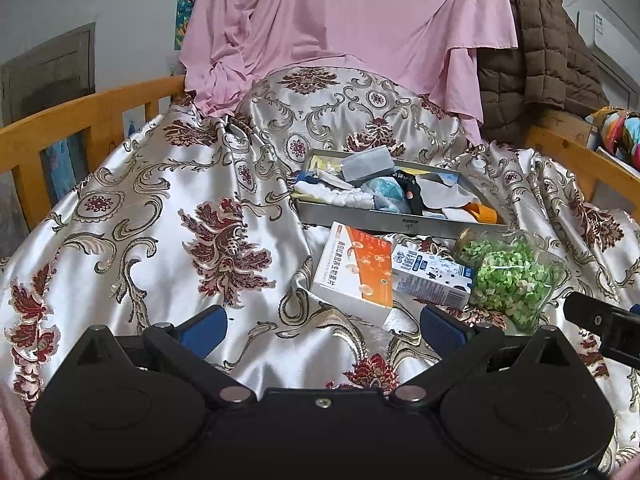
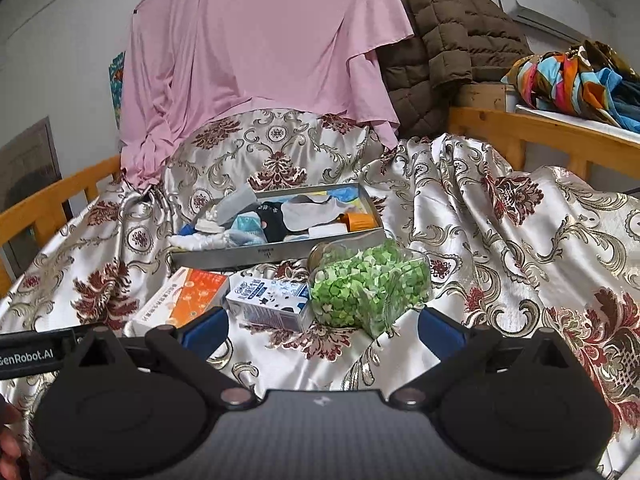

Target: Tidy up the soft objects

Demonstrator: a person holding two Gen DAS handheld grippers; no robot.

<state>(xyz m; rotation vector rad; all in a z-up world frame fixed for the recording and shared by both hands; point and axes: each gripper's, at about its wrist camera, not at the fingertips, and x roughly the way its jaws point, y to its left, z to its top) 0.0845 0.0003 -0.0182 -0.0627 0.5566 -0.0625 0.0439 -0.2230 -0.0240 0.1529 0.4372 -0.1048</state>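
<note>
Two tongs: I hold my left tongs (image 1: 322, 326) and my right tongs (image 2: 322, 326) low over the bed, and both are spread wide with nothing in them.
Why they wait: I think the soft things are already put away, so there is nothing soft left loose for me to pick up.
Soft things: the socks and little cloths (image 2: 276, 216) lie piled in the metal tray (image 2: 280, 250), which sits on the shiny flower bedspread (image 2: 520, 240).
One tray: it keeps the soft things together in one place, though some white cloth hangs over its left end.
Three hard things: one orange and white box (image 2: 184, 296), one small milk carton (image 2: 272, 298) and one clear jar of green paper stars (image 2: 368, 284) lie side by side just in front of the tray.
Why they stay out: I think they are not soft, so they do not go in.
Soft count: too tangled for me to count.
</note>
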